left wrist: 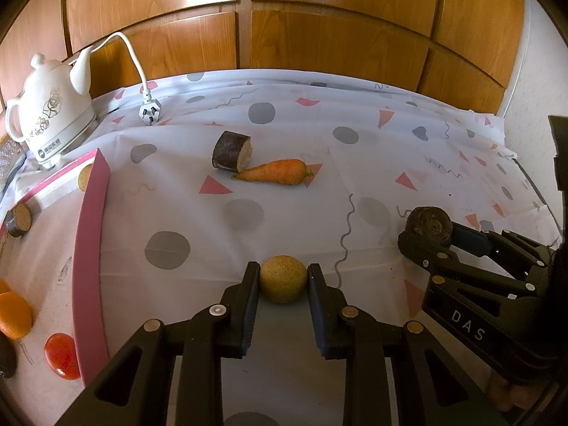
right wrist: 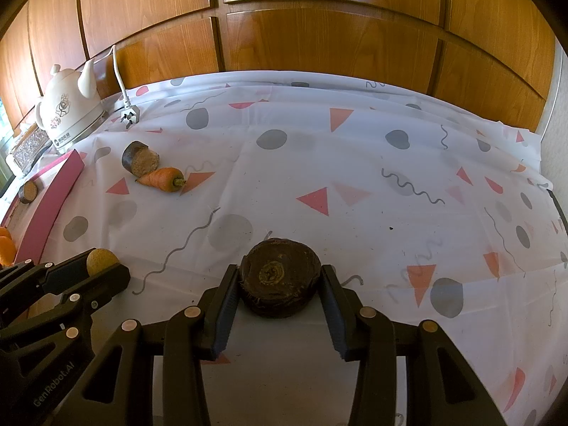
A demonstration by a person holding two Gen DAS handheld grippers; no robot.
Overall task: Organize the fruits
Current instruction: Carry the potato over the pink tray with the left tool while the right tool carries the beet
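My left gripper [left wrist: 283,277] is shut on a small round tan fruit [left wrist: 283,279] just above the patterned tablecloth; it also shows in the right wrist view [right wrist: 100,260]. My right gripper [right wrist: 280,278] is shut on a dark brown root chunk [right wrist: 280,277], seen at right in the left wrist view [left wrist: 429,225]. A carrot [left wrist: 275,171] and a dark cut piece [left wrist: 232,156] lie touching at mid table. A pink-rimmed tray [left wrist: 90,248] at left holds another dark cut piece [left wrist: 18,219], oranges [left wrist: 14,314] and a red fruit [left wrist: 63,356].
A white kettle [left wrist: 53,113] stands at the back left, its cord and plug [left wrist: 149,113] lying on the cloth. Wooden panels [left wrist: 319,28] back the table. A glittery box [right wrist: 30,149] sits beside the kettle.
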